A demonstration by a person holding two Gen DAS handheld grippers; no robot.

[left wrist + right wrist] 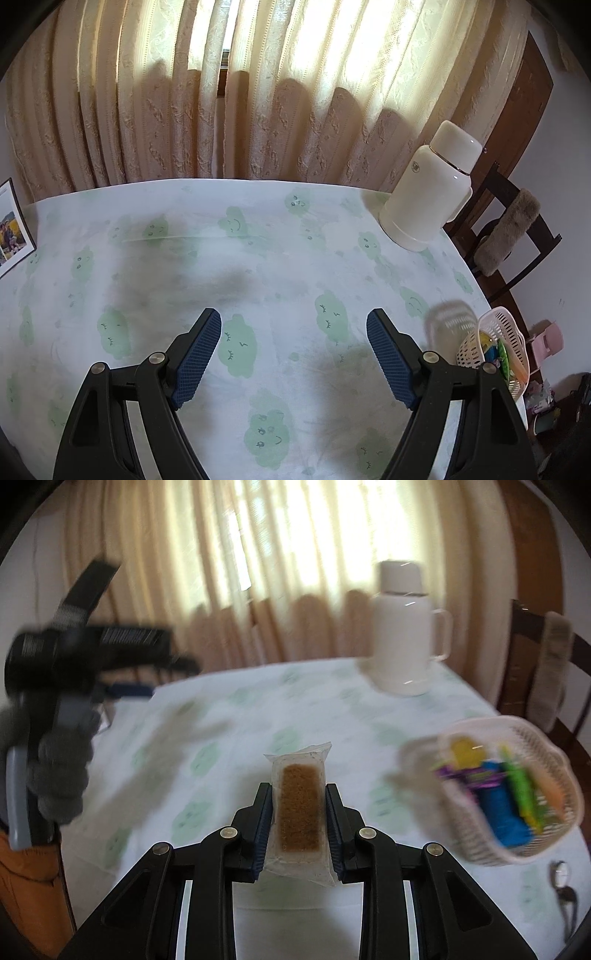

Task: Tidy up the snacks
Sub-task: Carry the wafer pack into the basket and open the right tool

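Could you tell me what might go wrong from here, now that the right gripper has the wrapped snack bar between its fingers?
1. The right gripper pinches the snack bar only by its long edges; the slick clear wrapper could slip out on the way.
2. The basket sits near the table edge and already holds several packets; a careless drop could nudge it or land outside.
3. The thermos stands beyond the basket; a wide swing might knock it.

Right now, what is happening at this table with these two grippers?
A person is sorting snacks with a hand-held gripper in each hand. The right gripper is shut on a clear-wrapped brown snack bar, held above the tablecloth. A white basket to its right already holds several colourful snack packets. The left gripper is open and empty over the cloth. A white thermos stands at the far side.
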